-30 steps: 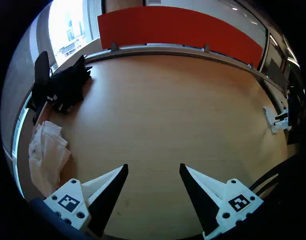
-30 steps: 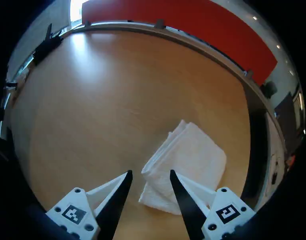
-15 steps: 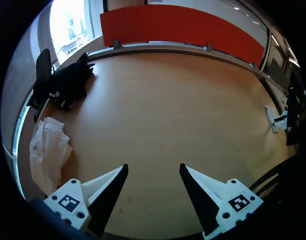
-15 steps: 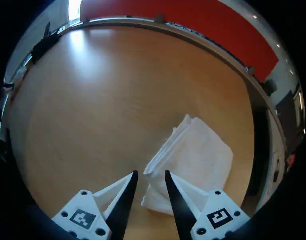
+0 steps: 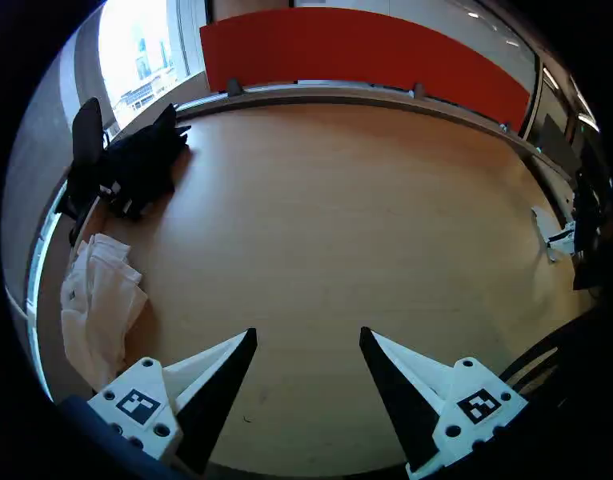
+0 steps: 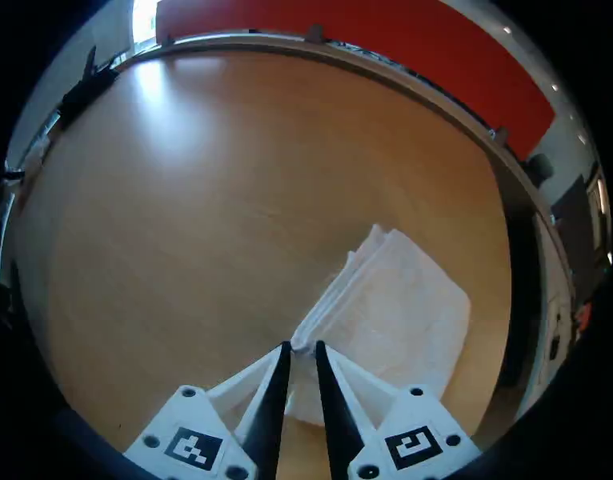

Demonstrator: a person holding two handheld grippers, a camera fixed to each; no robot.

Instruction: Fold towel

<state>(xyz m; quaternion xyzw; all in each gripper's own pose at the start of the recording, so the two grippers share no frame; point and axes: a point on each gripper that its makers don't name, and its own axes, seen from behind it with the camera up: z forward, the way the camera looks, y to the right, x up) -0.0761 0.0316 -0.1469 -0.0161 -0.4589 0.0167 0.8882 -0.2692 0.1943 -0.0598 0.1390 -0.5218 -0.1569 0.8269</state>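
now right tongs (image 6: 302, 357) pinch towel (image 6: 402, 312) corner

A wide wooden table (image 5: 330, 208) takes up most of both views, and a red partition (image 5: 362, 52) stands upright along its far edge. In the left gripper view, a black bag (image 5: 142, 164) lies slumped at the table's far left corner, beside a dark office chair (image 5: 82, 136). A crumpled white cloth (image 5: 98, 304) lies at the left edge, nearer the camera. A bright window (image 5: 138, 56) shows beyond.
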